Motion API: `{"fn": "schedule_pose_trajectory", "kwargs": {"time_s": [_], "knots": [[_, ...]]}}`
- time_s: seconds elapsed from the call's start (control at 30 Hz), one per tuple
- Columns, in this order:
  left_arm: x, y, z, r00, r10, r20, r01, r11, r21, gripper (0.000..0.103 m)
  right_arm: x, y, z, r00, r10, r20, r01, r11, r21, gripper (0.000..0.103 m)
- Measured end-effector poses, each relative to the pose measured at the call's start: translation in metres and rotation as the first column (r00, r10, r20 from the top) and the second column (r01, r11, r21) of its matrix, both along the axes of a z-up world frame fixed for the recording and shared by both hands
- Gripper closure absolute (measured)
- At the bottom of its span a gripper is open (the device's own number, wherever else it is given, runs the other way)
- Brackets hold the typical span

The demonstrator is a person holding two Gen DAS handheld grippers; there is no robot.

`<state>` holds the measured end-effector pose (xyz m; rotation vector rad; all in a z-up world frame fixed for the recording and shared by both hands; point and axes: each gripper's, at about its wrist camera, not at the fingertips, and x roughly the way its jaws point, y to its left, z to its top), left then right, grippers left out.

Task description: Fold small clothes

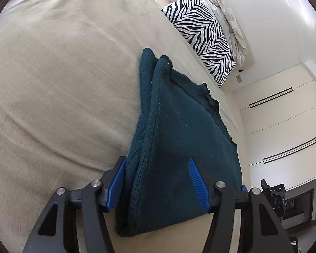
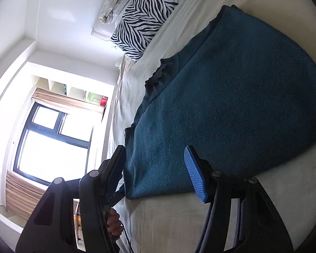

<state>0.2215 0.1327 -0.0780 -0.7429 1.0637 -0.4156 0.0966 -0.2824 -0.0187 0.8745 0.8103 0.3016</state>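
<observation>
- A dark teal knitted garment [image 1: 179,130] lies folded on a beige bed cover [image 1: 63,84], near the bed's right edge in the left wrist view.
- Its layered folded edge runs along the left side there, rising to a rounded tip at the far end.
- The left gripper [image 1: 157,181] straddles the garment's near end with its blue pads [image 1: 197,181] spread; the left pad meets the folded edge, the right pad lies over the cloth, and nothing is pinched.
- The right gripper [image 2: 158,172] likewise stands released over the garment's near corner, its blue pad [image 2: 194,175] resting above the knit.
- A person's fingers [image 2: 114,221] show low in the right wrist view.
- Farther off, a zebra-print pillow [image 1: 204,33] lies at the bed's head beside crumpled pale linen [image 1: 227,14].
- White wardrobe doors [image 1: 284,113] and a bright window [image 2: 52,139] frame the room.
</observation>
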Motion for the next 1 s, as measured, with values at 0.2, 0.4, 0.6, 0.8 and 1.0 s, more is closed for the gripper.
{"fn": "schedule_pose_trajectory", "kwargs": {"time_s": [0.2,0.4,0.6,0.8,1.0], "knots": [[0.01,-0.008,0.0,0.999,-0.029,-0.037,0.029,1.0,0.0,0.045,0.059,0.056,-0.001,0.991,0.125,-0.043,-0.124,0.992,0.025,0.046],[0.009,-0.005,-0.009,0.995,-0.058,-0.079,0.053,0.996,-0.068,0.062,0.114,0.112,-0.014,0.964,0.24,-0.112,-0.236,0.97,0.051,0.046],[0.016,0.013,-0.03,0.991,-0.067,-0.118,0.044,0.981,-0.187,0.089,0.16,0.162,-0.035,0.929,0.326,-0.172,-0.319,0.945,0.07,0.046],[0.016,0.013,-0.028,0.992,-0.074,-0.1,0.054,0.98,-0.193,0.091,0.186,0.174,-0.063,0.909,0.338,-0.242,-0.341,0.939,0.031,0.048],[0.018,0.008,-0.015,0.995,-0.069,-0.079,0.052,0.977,-0.205,0.092,0.182,0.162,-0.069,0.924,0.326,-0.198,-0.317,0.945,0.077,0.05]]}}
